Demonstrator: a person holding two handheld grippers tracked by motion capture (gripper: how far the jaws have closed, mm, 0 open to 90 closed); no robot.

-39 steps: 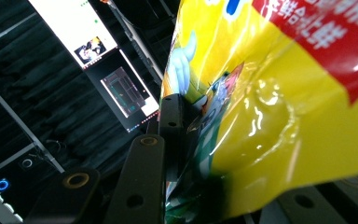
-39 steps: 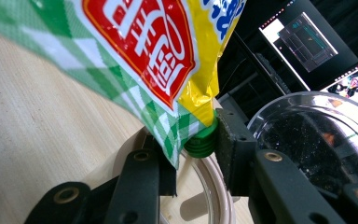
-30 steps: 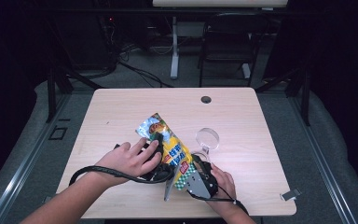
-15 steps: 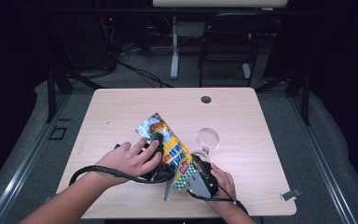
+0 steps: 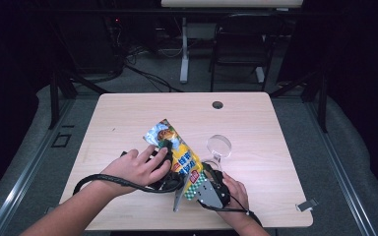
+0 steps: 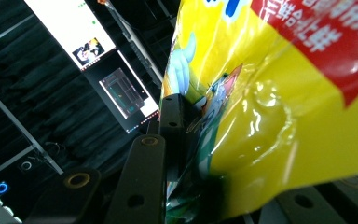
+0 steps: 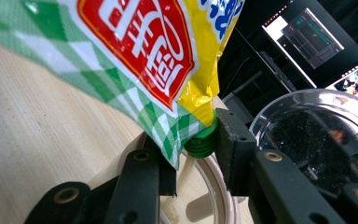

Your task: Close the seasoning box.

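Observation:
A yellow snack bag (image 5: 179, 152) with a red label and a green-checked bottom end is held up off the wooden table (image 5: 128, 123) between both grippers. My left gripper (image 5: 169, 147), under the person's left hand, is shut on the bag's upper part; in the left gripper view the bag (image 6: 270, 102) lies pinched at my left gripper (image 6: 205, 126), hiding the right jaw. My right gripper (image 5: 199, 180) is shut on the bag's checked lower corner (image 7: 168, 130), where a small green cap-like piece (image 7: 200, 142) sits at the right gripper (image 7: 198, 147) against the right pad (image 7: 230, 149).
A clear round glass dish (image 5: 219, 146) stands on the table just right of the bag, close to the right jaws (image 7: 317, 140). A pale ring (image 7: 214, 191) lies beneath them. A cable hole (image 5: 218, 104) is at the far edge. A small clip (image 5: 306, 205) lies near the front right corner.

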